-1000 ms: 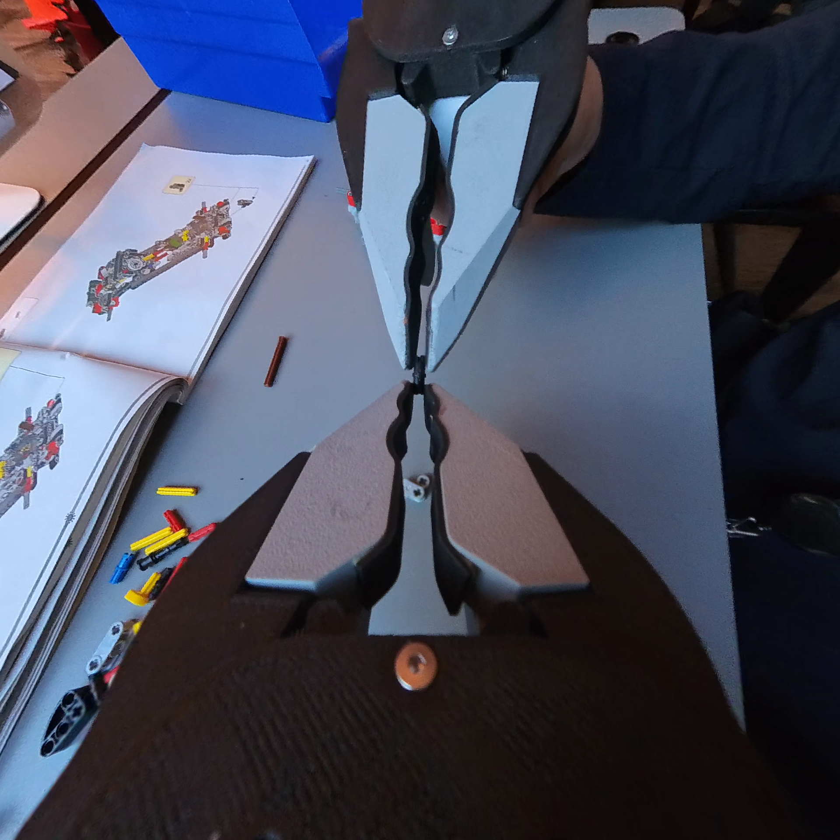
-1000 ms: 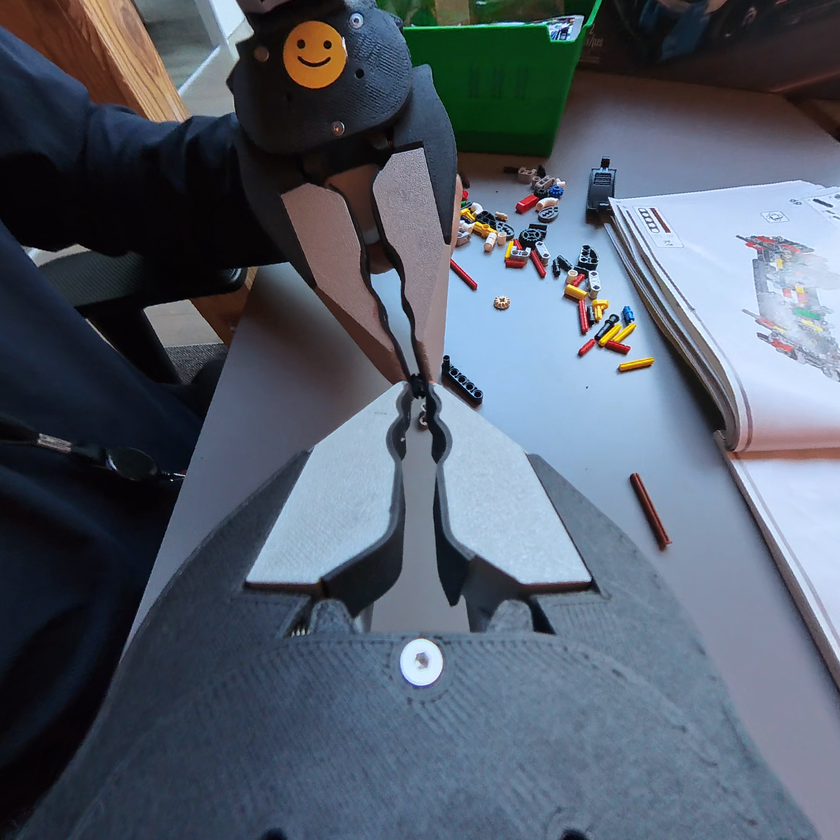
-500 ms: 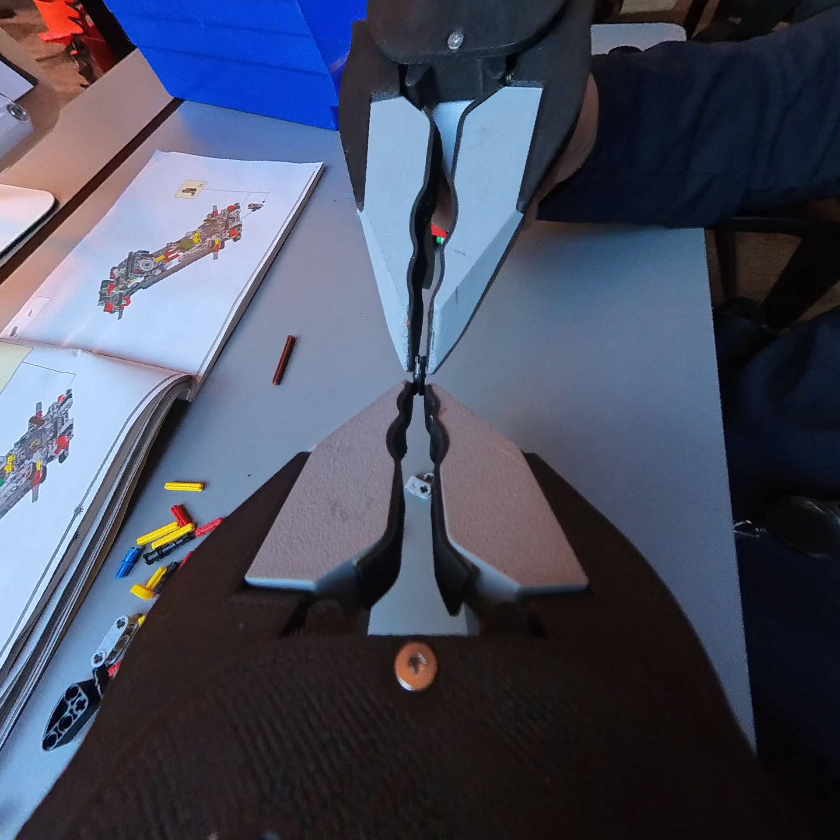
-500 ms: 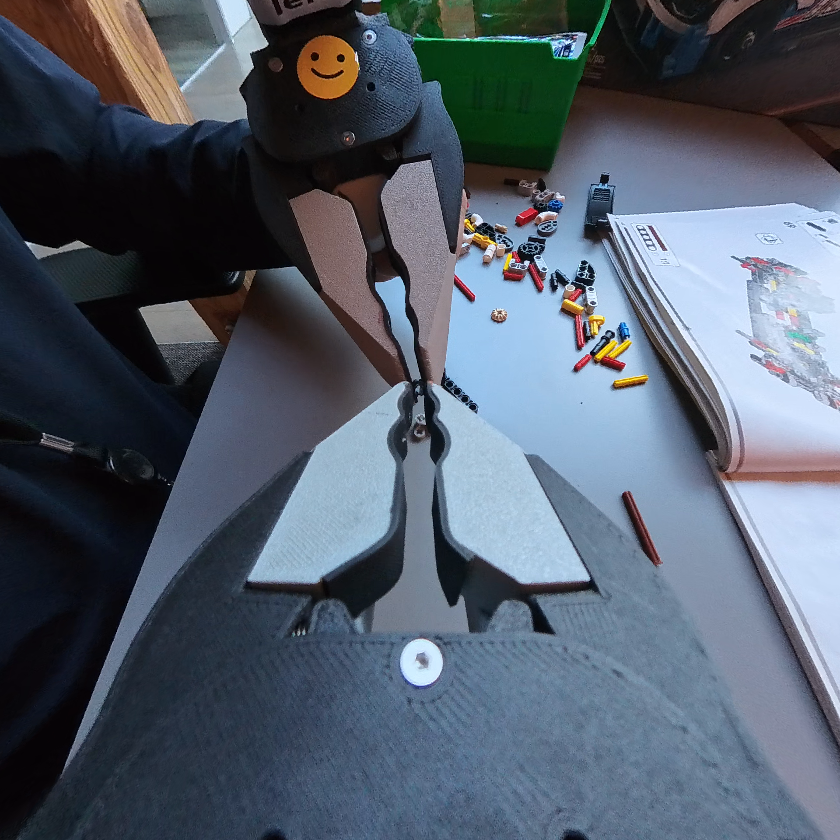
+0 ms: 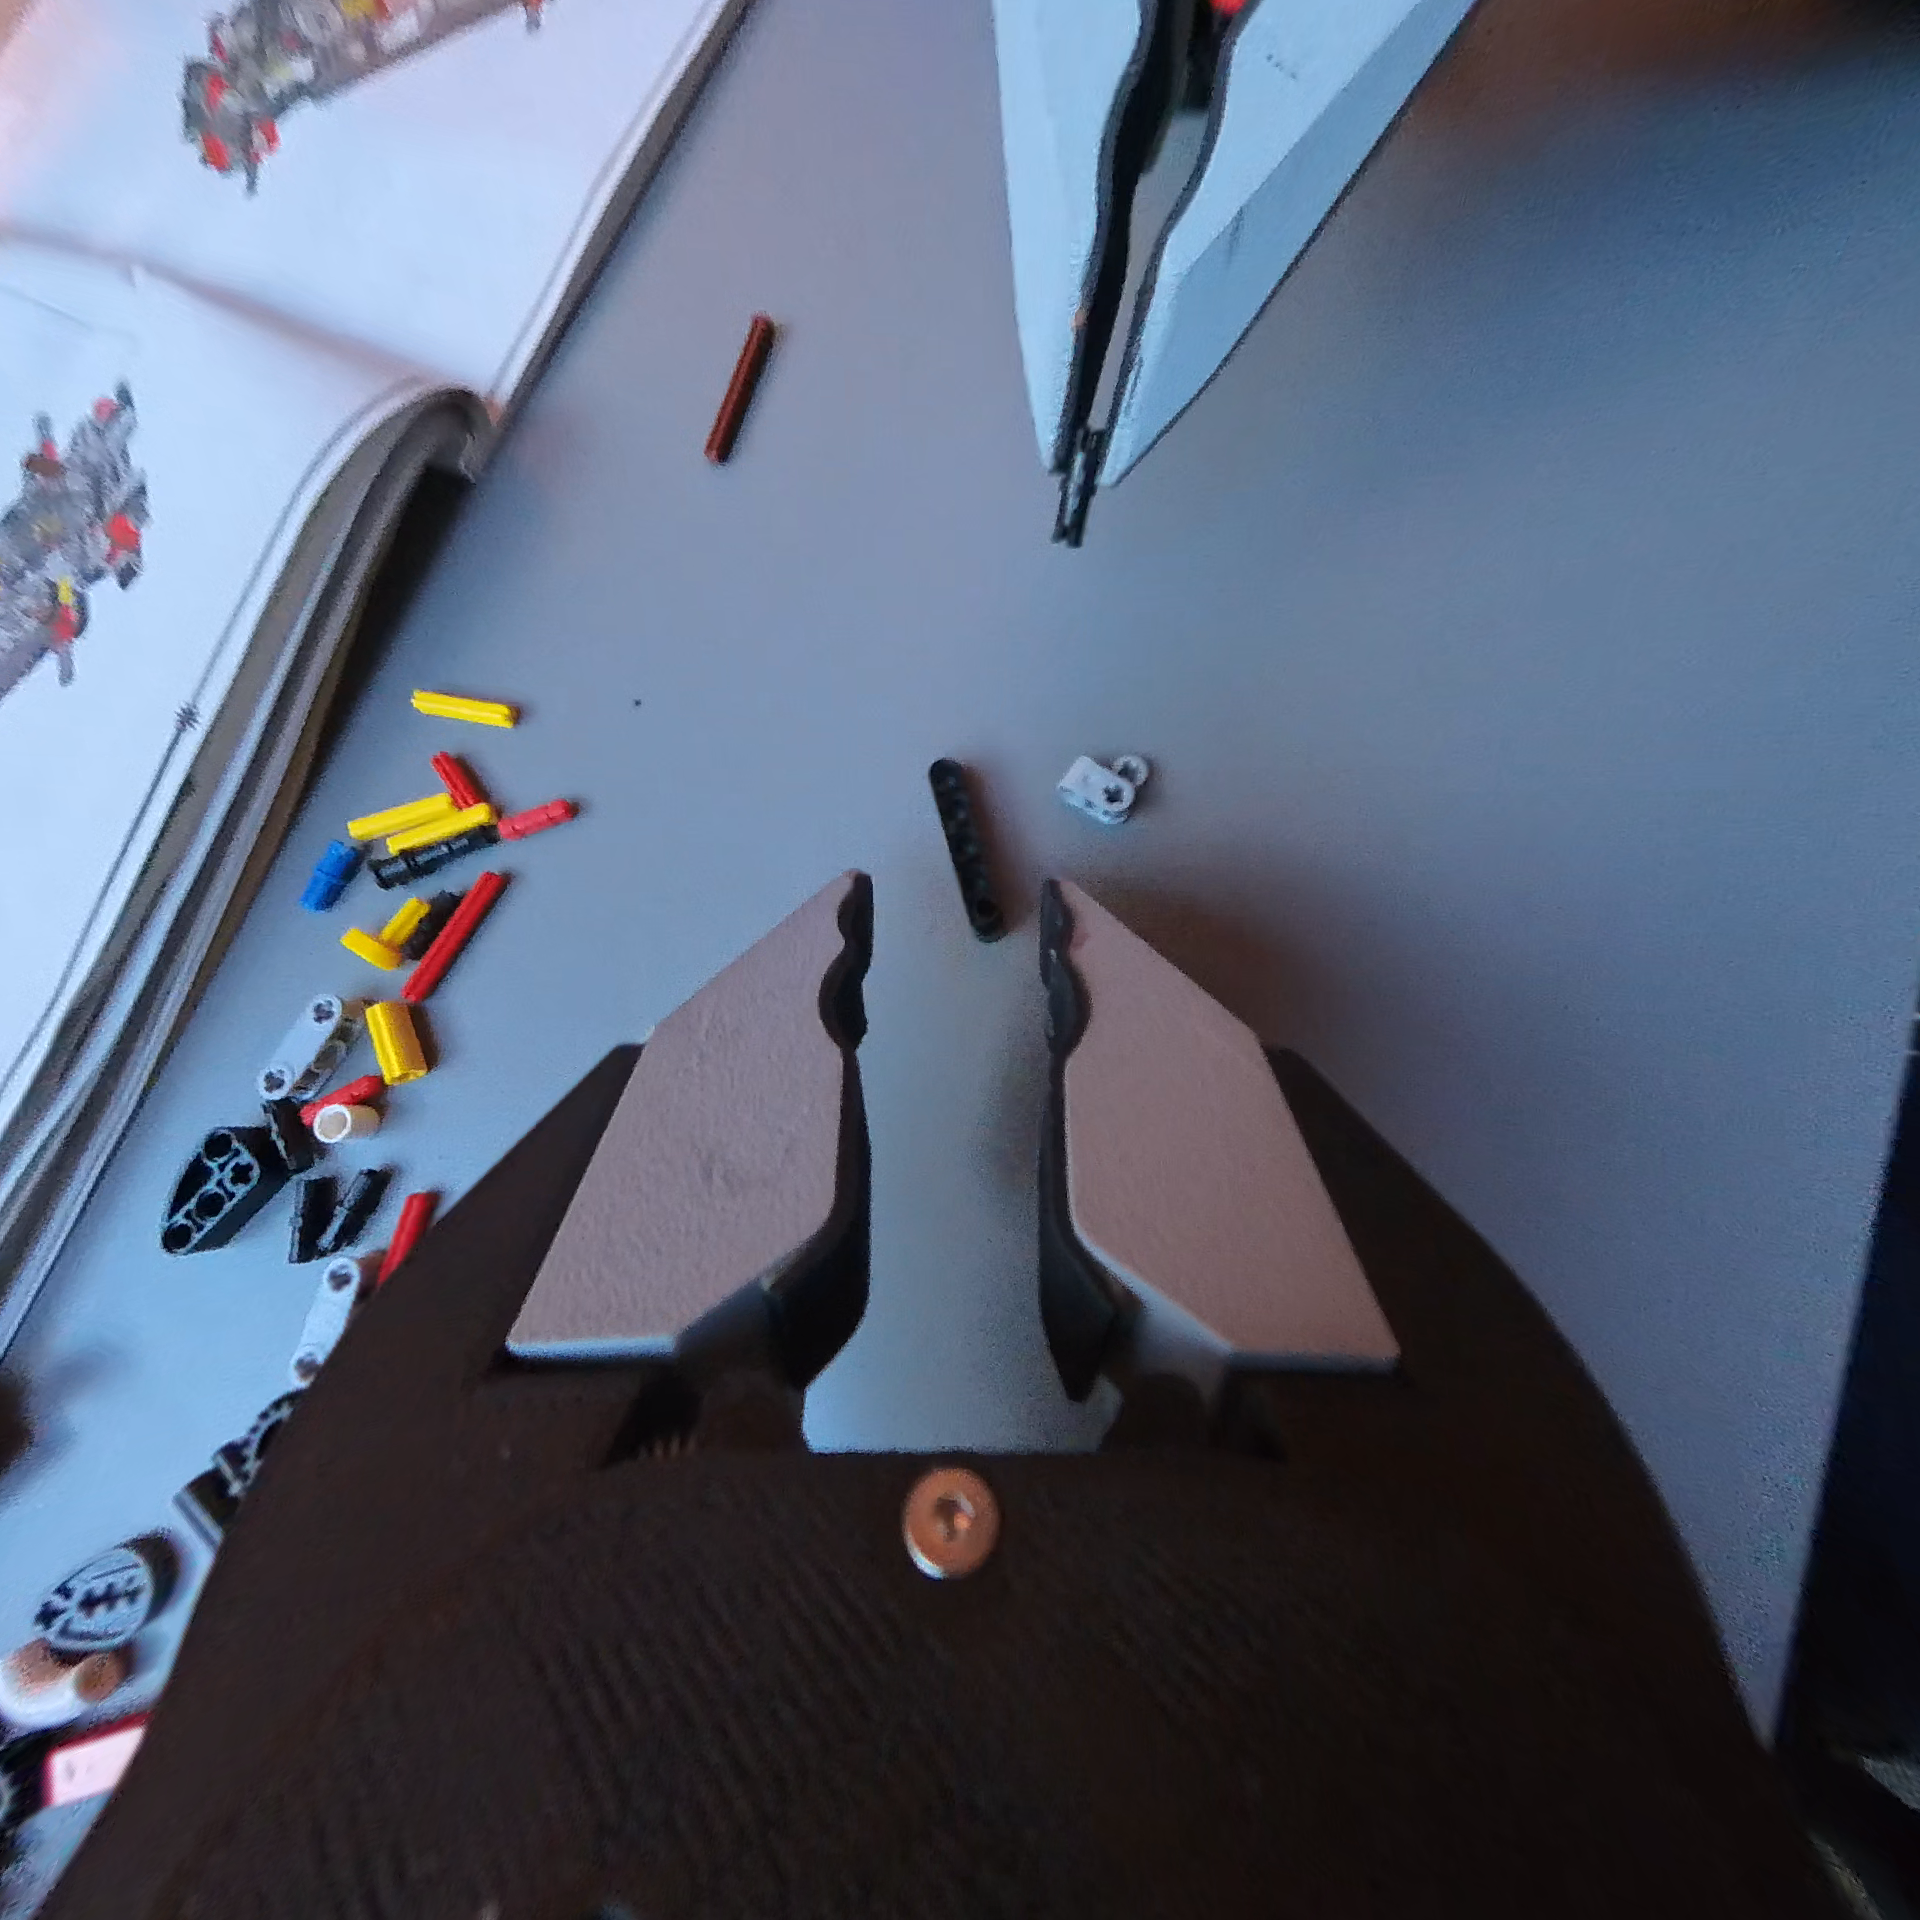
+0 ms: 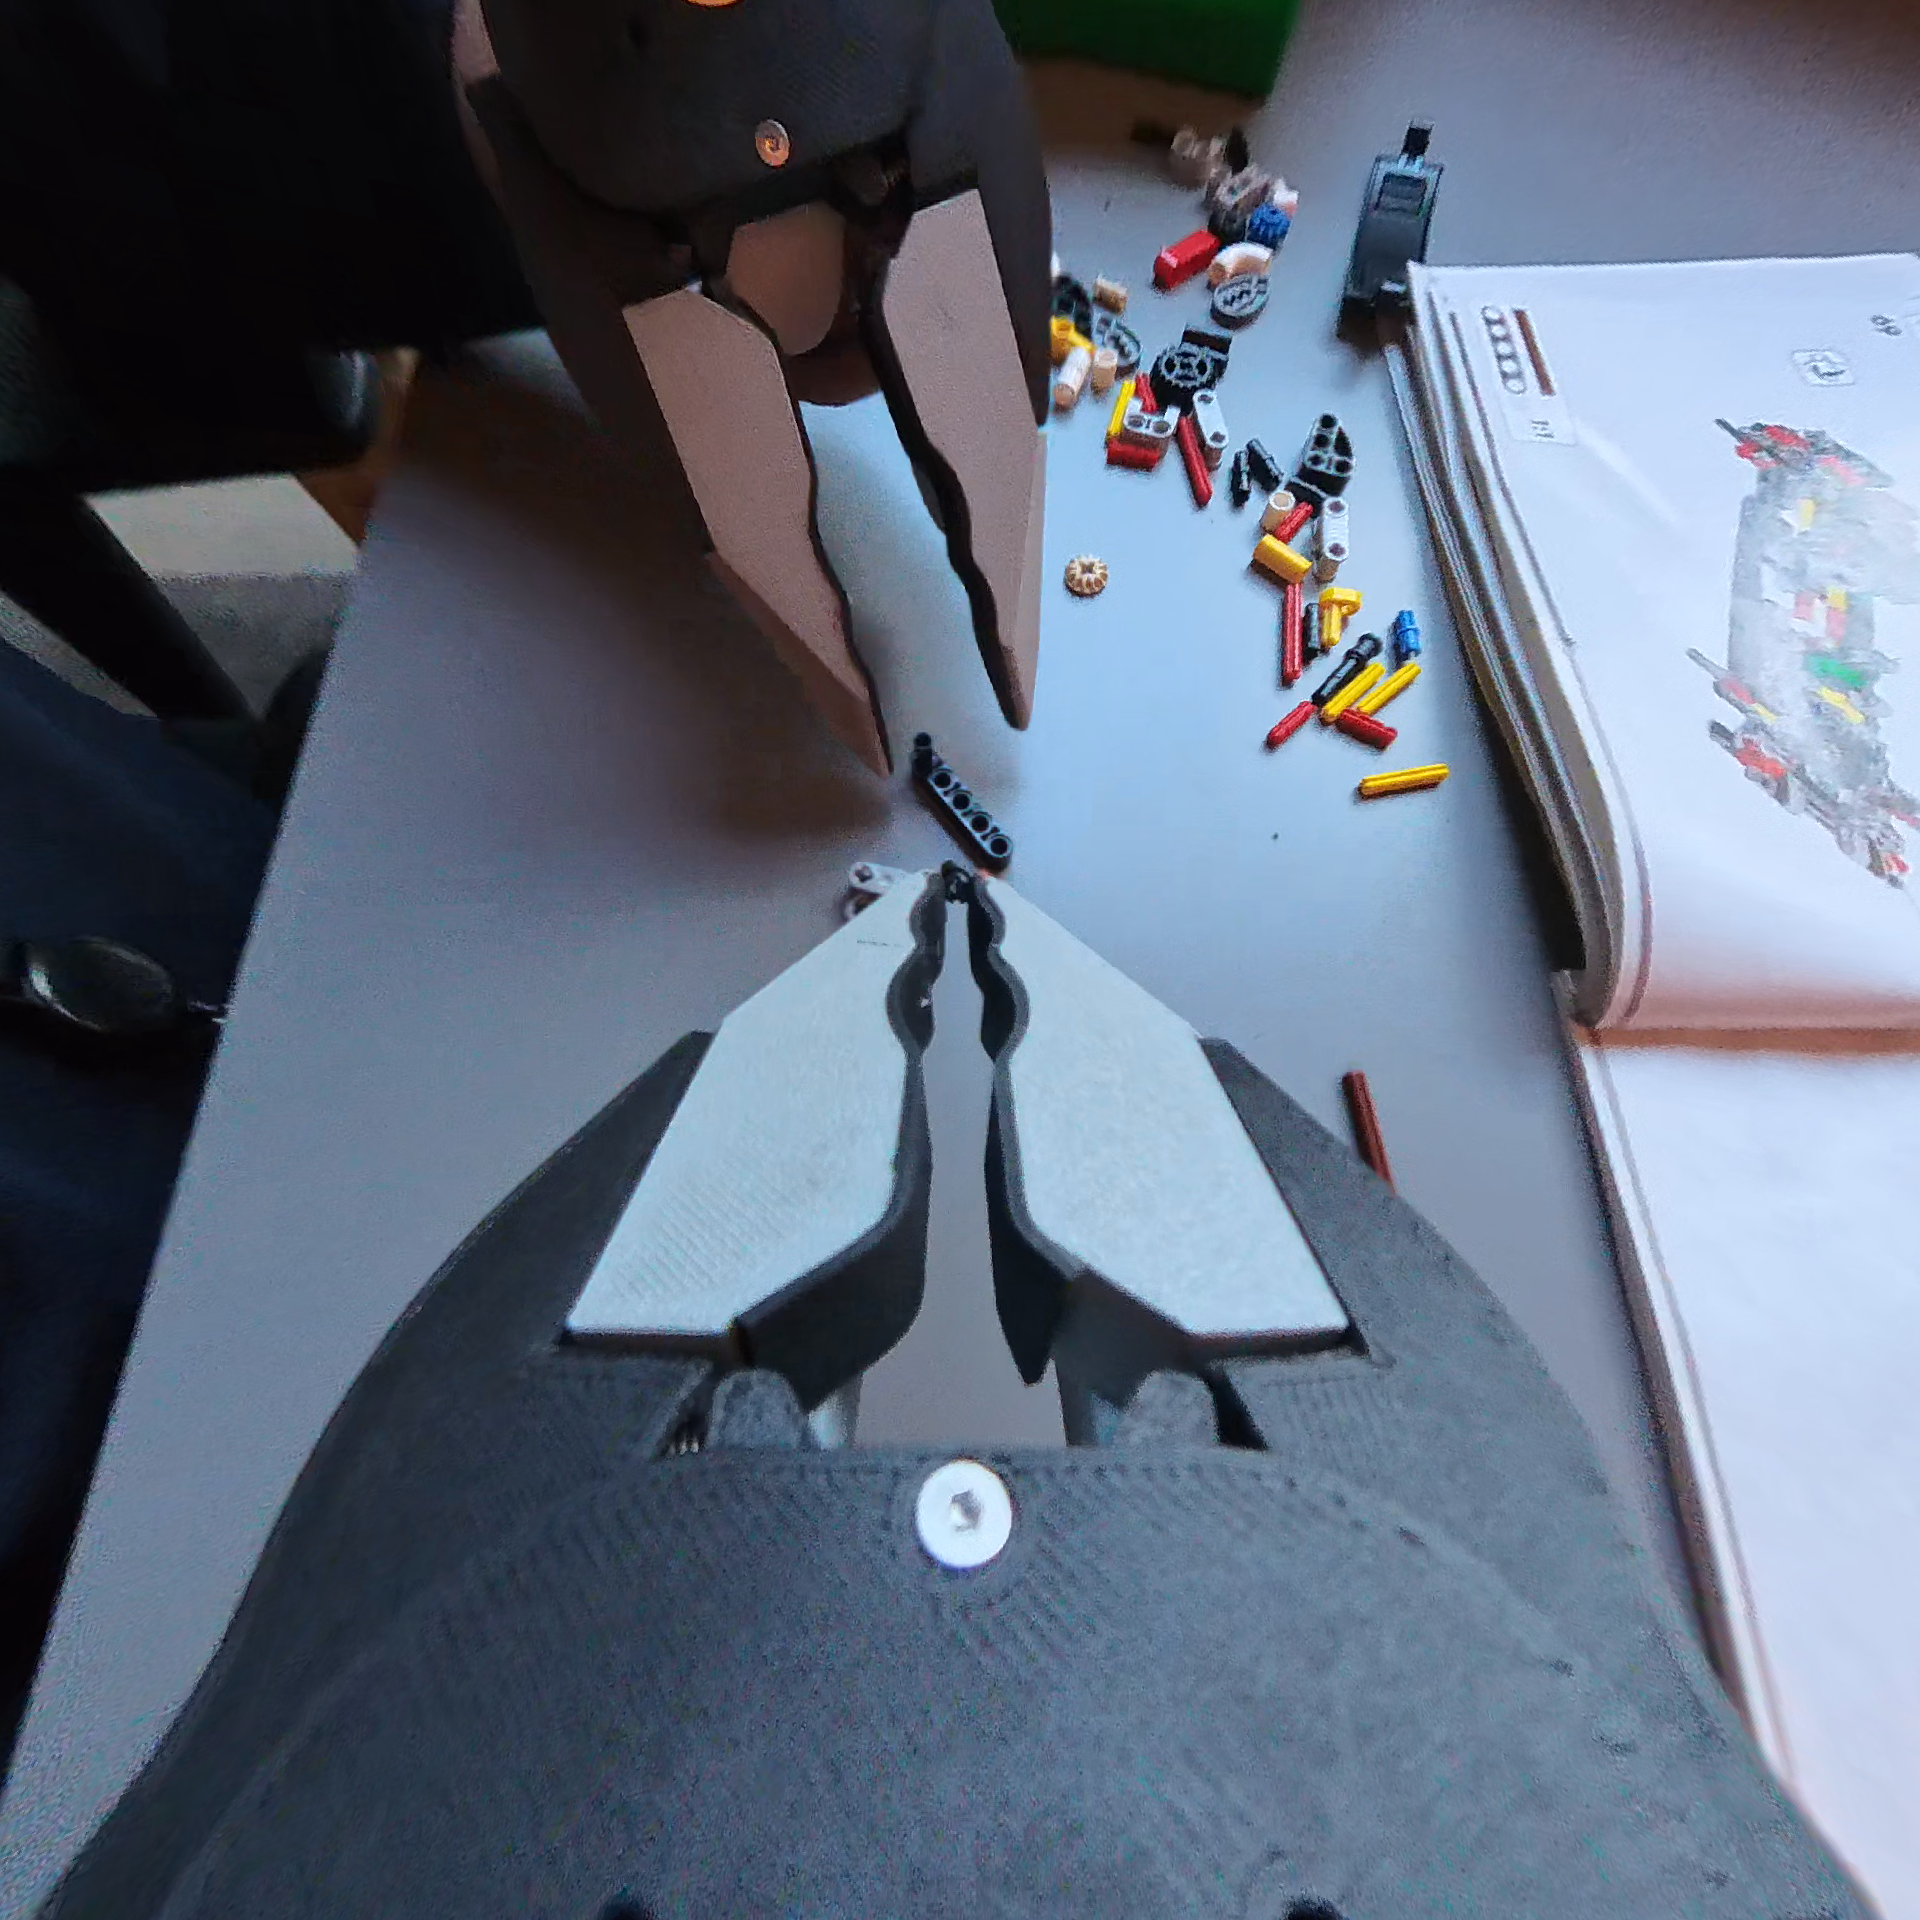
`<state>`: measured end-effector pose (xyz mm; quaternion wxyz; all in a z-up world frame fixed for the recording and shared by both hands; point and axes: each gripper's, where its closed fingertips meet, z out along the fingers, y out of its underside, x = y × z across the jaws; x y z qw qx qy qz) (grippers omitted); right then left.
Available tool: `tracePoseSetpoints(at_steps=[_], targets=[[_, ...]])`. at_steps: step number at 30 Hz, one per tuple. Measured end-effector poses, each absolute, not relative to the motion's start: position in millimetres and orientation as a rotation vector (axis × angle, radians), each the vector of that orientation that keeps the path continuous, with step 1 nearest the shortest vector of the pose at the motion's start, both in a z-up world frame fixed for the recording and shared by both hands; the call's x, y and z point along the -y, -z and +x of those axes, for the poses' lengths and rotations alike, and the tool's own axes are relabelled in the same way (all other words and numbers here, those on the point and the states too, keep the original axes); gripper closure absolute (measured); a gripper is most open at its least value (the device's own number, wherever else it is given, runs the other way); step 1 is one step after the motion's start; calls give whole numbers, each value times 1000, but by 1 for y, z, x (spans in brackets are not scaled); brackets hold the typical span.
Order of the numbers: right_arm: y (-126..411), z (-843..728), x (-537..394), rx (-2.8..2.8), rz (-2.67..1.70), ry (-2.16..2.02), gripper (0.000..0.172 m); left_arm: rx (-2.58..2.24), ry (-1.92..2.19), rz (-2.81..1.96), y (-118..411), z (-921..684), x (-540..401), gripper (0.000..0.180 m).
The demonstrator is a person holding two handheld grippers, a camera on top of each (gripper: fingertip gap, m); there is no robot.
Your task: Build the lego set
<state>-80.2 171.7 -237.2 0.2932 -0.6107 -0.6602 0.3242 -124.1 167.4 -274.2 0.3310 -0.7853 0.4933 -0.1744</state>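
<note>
My left gripper point(image 5: 956, 891) is open and empty, low over the grey table point(image 5: 1455, 727). A black beam with holes point(image 5: 966, 847) lies flat on the table, its near end between my left fingertips, with a gap on both sides. A small light grey connector point(image 5: 1103, 787) lies just right of it. My right gripper point(image 6: 957, 883) is shut on a small black pin point(image 6: 951, 878), which sticks out of its tips in the left wrist view point(image 5: 1075, 499). The right wrist view shows the left gripper point(image 6: 951, 743) open above the beam point(image 6: 961, 800), and the grey connector point(image 6: 868, 881) by my right fingertip.
An open instruction booklet point(image 5: 312, 260) lies along one side point(image 6: 1714, 623). Loose red, yellow, black and blue pieces point(image 5: 416, 852) are scattered next to it point(image 6: 1320, 644). A dark red axle point(image 5: 740, 388) lies alone. A tan gear point(image 6: 1087, 575) and a green bin point(image 6: 1143, 42) are farther off. The grippers' ends are close to 6 cm from one another. From my left tips it is roughly 7 cm to the tan gear point(image 6: 1087, 575); from my right, 12 cm.
Both grippers were pinched tip to tip on the black pin. My left gripper has opened, let go and dropped toward the beam on the table. The right gripper keeps the pin.
</note>
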Motion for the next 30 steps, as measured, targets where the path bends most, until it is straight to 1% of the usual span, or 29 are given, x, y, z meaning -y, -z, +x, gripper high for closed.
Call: tracePoseSetpoints(at_steps=[4, 5, 7, 8, 16, 30], targets=[[253, -94, -181, 1872, -1613, -714, 171, -1325, 460, -2060, 287, -118, -170, 148], [254, -97, -182, 1893, -1598, -692, 171, -1344, 471, -2051, 288, -117, -169, 151], [257, -101, -181, 1934, -1578, -678, 171, -1388, 479, -2006, 289, -116, -172, 173], [259, -102, -180, 1956, -1575, -673, 171, -1415, 492, -1980, 289, -116, -174, 175], [269, -99, -182, 2091, -1644, -557, 171, -1589, 618, -1859, 289, -115, -178, 175], [277, -102, -181, 2227, -1761, -358, 171, -1597, 616, -1836, 289, -113, -180, 175]])
